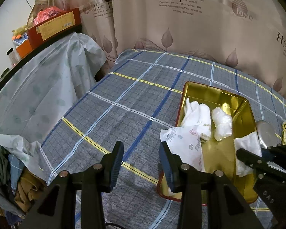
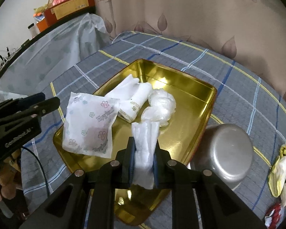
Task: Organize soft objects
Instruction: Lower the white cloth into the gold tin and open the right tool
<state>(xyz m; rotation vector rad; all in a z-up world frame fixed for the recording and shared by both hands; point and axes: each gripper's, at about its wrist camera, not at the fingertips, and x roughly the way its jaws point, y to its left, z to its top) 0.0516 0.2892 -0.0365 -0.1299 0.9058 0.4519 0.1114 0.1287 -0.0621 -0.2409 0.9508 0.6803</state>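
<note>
A gold tray [image 2: 190,87] lies on the plaid cloth. In it are a flower-printed packet [image 2: 89,126], a rolled white towel [image 2: 135,99] and a crumpled clear plastic bundle [image 2: 162,105]. My right gripper [image 2: 144,143] is shut on a folded white cloth [image 2: 145,152], held just above the tray's near half. In the left wrist view that cloth [image 1: 246,145] hangs at the tray's [image 1: 219,95] right side. My left gripper [image 1: 141,147] stands open with nothing between its fingers, above the plaid cloth just left of the tray. The packet [image 1: 183,143] overhangs the tray's left rim.
An upturned steel bowl [image 2: 228,152] sits right of the tray, with yellow-and-white soft items [image 2: 280,171] and a red-and-white piece [image 2: 274,213] beyond it. A plastic-draped side table [image 1: 38,95] with boxes stands left. A curtain [image 1: 181,28] closes the back.
</note>
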